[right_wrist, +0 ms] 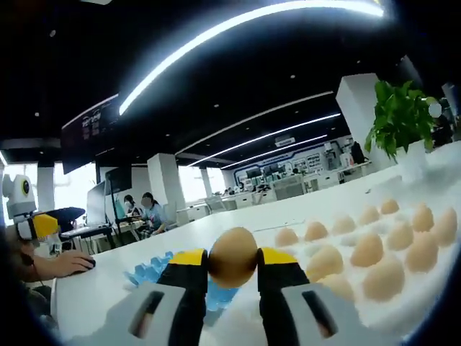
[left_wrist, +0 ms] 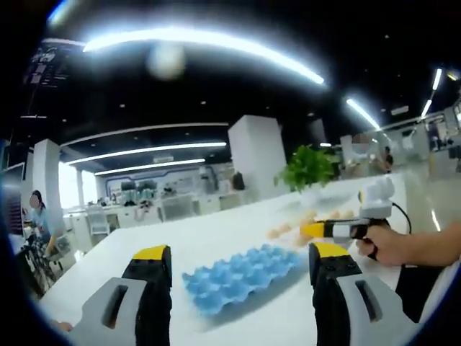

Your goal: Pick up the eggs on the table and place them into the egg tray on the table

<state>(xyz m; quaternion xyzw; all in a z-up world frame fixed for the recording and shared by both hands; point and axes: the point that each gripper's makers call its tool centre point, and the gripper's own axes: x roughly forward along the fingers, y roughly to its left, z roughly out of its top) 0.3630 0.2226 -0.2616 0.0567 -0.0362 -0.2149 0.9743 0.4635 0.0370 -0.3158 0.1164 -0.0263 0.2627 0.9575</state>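
1. While I look along my left gripper (left_wrist: 241, 270), I see a long white table (left_wrist: 216, 238) running through an open office with white pillars, bright ceiling light strips and desks further back.
2. My left gripper's jaws stand wide apart with nothing between them, and the blue egg tray (left_wrist: 241, 276) lies on the table just beyond them, its cups bare as far as I can see.
3. My right gripper (right_wrist: 233, 259) is clamped on one brown egg (right_wrist: 233, 257), held above the table between the yellow-tipped jaws.
4. More eggs (right_wrist: 367, 249) sit loose on the table to the right in the right gripper view, and the egg tray (right_wrist: 148, 270) peeks out behind the jaws.
5. A green potted plant (left_wrist: 308, 167) stands at the far end of the table.
6. People sit at desks in the background.
7. A dark hanging sign (right_wrist: 97, 126) carries writing, though it is too blurred for me to read, I think.
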